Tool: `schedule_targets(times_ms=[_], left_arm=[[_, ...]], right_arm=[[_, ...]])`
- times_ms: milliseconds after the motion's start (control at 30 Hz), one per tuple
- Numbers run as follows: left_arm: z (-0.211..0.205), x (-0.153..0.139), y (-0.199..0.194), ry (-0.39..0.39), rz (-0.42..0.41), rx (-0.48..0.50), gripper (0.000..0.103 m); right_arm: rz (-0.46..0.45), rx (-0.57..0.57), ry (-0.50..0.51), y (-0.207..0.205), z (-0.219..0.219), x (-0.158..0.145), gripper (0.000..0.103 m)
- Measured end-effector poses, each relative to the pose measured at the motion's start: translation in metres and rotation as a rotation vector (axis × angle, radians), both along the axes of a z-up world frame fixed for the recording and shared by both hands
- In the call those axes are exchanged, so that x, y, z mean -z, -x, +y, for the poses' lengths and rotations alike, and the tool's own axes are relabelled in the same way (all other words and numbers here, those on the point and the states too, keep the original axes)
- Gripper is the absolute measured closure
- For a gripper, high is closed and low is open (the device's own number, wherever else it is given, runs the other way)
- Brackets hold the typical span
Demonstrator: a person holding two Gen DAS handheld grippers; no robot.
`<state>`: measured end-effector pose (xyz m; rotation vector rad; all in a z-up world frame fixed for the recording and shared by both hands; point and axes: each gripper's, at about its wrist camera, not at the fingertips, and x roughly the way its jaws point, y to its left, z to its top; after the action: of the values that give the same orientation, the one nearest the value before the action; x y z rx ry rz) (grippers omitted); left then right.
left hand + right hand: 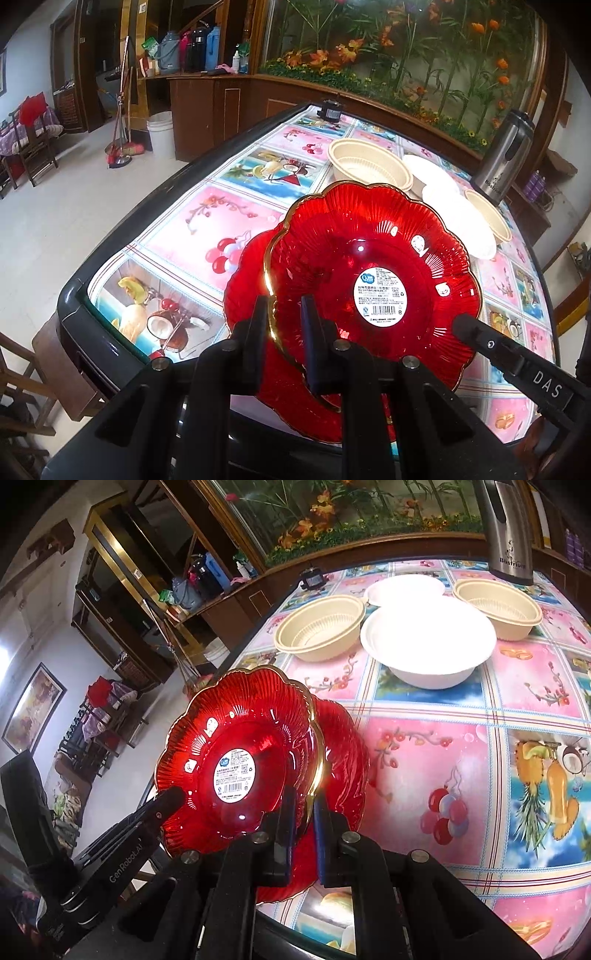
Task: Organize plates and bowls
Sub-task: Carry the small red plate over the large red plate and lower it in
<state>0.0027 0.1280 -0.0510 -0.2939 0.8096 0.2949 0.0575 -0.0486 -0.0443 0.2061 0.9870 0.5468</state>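
A red scalloped plate (373, 266) with a gold rim and a white label is held tilted above a second red plate (251, 266) that lies on the table. My left gripper (284, 306) is shut on its left rim. My right gripper (304, 805) is shut on the opposite rim of the same plate (236, 753), with the second plate (343, 746) beneath. The right gripper's finger (476, 328) also shows in the left wrist view. Two beige bowls (317, 627) (498, 605) and two white bowls (428, 642) (406, 587) stand farther back.
The table (443, 738) has a pink fruit-print cover and a dark rim (74, 314). A steel thermos (509, 531) stands at the back right, a small black object (312, 578) at the far edge. A wooden counter (207, 110) and a white bucket (160, 134) stand beyond the table.
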Motion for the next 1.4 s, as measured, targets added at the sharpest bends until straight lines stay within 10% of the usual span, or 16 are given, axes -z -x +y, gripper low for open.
schedule_targets(times_ms=[1400], left_arm=[[0.011,0.02,-0.012,-0.005,0.135,0.004,0.088]], right_arm=[[0.136,-0.072,0.093,-0.013,0.023,0.023,0.086]])
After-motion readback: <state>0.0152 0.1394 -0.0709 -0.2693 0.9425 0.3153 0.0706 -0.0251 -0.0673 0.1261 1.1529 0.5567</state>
